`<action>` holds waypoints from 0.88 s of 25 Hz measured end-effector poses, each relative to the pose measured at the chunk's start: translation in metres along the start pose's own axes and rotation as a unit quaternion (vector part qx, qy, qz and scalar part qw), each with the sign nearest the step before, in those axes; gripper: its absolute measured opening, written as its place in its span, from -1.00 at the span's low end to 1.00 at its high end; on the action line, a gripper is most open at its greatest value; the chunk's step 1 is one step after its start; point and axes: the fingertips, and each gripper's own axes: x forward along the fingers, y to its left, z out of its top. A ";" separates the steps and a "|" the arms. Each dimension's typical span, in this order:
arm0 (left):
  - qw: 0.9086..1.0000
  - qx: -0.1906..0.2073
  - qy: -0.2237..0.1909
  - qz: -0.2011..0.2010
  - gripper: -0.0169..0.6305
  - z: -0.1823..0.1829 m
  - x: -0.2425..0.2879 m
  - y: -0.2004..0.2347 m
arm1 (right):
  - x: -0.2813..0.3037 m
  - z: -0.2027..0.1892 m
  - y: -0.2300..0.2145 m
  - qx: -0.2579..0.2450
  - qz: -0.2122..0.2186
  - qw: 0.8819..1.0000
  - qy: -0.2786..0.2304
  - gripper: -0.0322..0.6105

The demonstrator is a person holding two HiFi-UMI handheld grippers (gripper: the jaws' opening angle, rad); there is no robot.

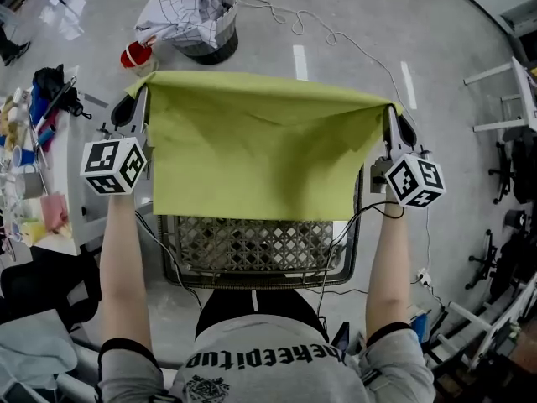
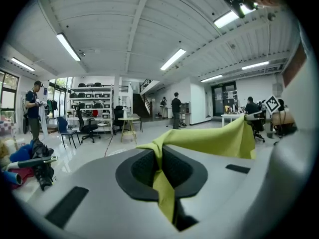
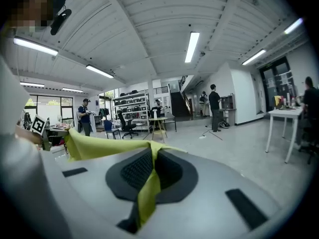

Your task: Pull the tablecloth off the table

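Note:
A yellow-green tablecloth (image 1: 252, 145) hangs stretched between my two grippers, held up by its two far corners over a mesh basket (image 1: 252, 246). In the head view my left gripper (image 1: 137, 99) is shut on the left corner and my right gripper (image 1: 393, 117) on the right corner. The left gripper view shows the cloth (image 2: 209, 141) pinched in the left gripper (image 2: 158, 156), running off to the right. In the right gripper view the cloth (image 3: 94, 146) leaves the right gripper (image 3: 152, 156) toward the left. The cloth's lower edge hides the basket's far side.
A dark bin (image 1: 205, 44) draped with checked fabric stands on the floor beyond, beside a red object (image 1: 134, 54). A cluttered white table (image 1: 74, 217) is at the left. A cable (image 1: 336, 36) snakes over the floor. Chairs and frames stand at the right (image 1: 503, 166).

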 end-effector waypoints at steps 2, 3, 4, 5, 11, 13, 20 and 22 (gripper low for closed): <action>1.000 -0.006 0.010 -0.001 -0.89 -0.012 0.009 0.001 | 0.012 -0.006 -0.002 0.000 -0.004 1.000 0.008 -0.86; 1.000 -0.008 0.017 -0.002 -0.89 -0.020 0.012 0.001 | 0.018 -0.010 -0.003 0.001 -0.006 1.000 0.013 -0.86; 1.000 -0.010 0.024 -0.003 -0.89 -0.028 0.015 0.001 | 0.023 -0.014 -0.003 0.001 -0.007 1.000 0.018 -0.86; 0.999 -0.012 0.031 -0.004 -0.89 -0.035 0.017 0.001 | 0.028 -0.018 -0.003 0.000 -0.008 1.000 0.023 -0.86; 0.998 -0.017 0.058 -0.013 -0.89 -0.062 0.027 -0.001 | 0.053 -0.033 -0.004 -0.014 -0.011 0.999 0.050 -0.85; 0.998 -0.021 0.061 -0.014 -0.89 -0.065 0.031 0.001 | 0.062 -0.035 -0.007 -0.018 -0.017 0.998 0.059 -0.85; 0.997 -0.024 0.071 0.007 -0.58 -0.075 0.037 0.007 | 0.073 -0.045 -0.019 -0.011 -0.045 0.996 0.082 -0.64; 0.997 -0.017 0.072 0.010 -0.53 -0.076 0.037 0.008 | 0.069 -0.043 -0.025 0.000 -0.054 0.996 0.071 -0.53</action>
